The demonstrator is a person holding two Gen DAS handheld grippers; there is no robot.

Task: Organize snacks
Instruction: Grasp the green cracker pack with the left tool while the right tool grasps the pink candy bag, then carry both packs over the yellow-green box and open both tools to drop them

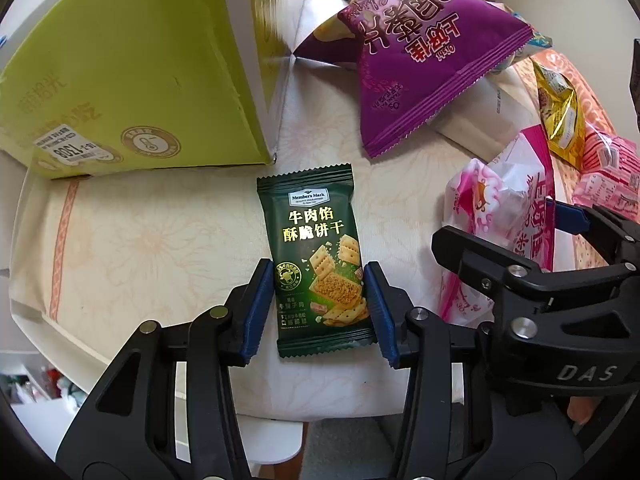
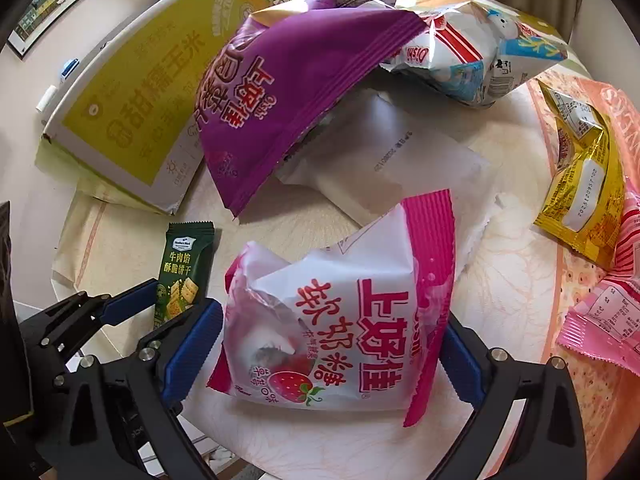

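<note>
A dark green biscuit packet (image 1: 318, 264) lies flat on the cream tablecloth (image 1: 160, 240). My left gripper (image 1: 318, 308) is open, with a blue pad on each side of the packet's lower half, close to its edges. A pink and white strawberry candy bag (image 2: 340, 320) lies between the open fingers of my right gripper (image 2: 332, 344); the pads stand at its sides. The bag (image 1: 500, 220) and the right gripper (image 1: 560, 248) also show in the left wrist view. The green packet (image 2: 182, 276) and the left gripper (image 2: 160, 308) show in the right wrist view.
A yellow-green carton (image 1: 132, 72) stands at the back left, also seen in the right wrist view (image 2: 140, 92). A purple snack bag (image 2: 288, 92), a white-blue bag (image 2: 480, 48), a white flat packet (image 2: 384, 168), a gold packet (image 2: 584, 200) and pink packets (image 2: 604, 320) lie around. The table's front edge (image 1: 280, 416) is near.
</note>
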